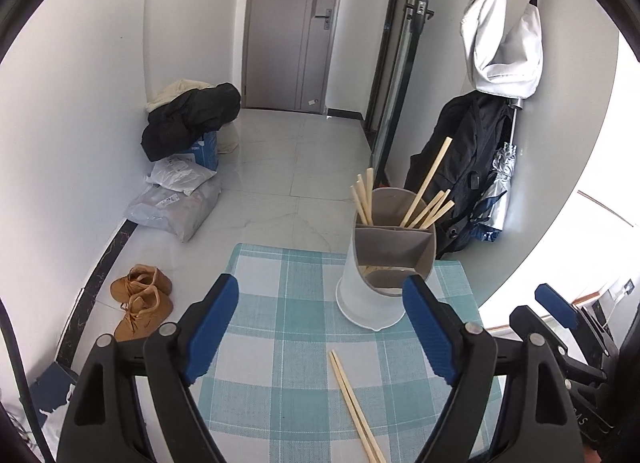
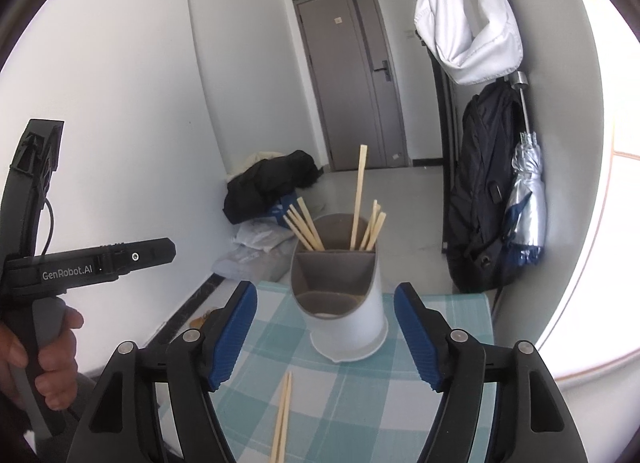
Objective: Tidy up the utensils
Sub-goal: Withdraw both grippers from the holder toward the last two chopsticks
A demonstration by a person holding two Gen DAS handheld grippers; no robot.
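With both the left claw and the right claw spread wide and empty, we judge it best to close squarely on the chopstick pair lying on the counter just before the holder, then drop it in upright.

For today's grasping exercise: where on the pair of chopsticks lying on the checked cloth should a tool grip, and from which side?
Grip the chopsticks near mid-length, coming from above with jaws across their length. They lie flat, side by side, so one pinch likely catches both. The holder stands clear beyond.
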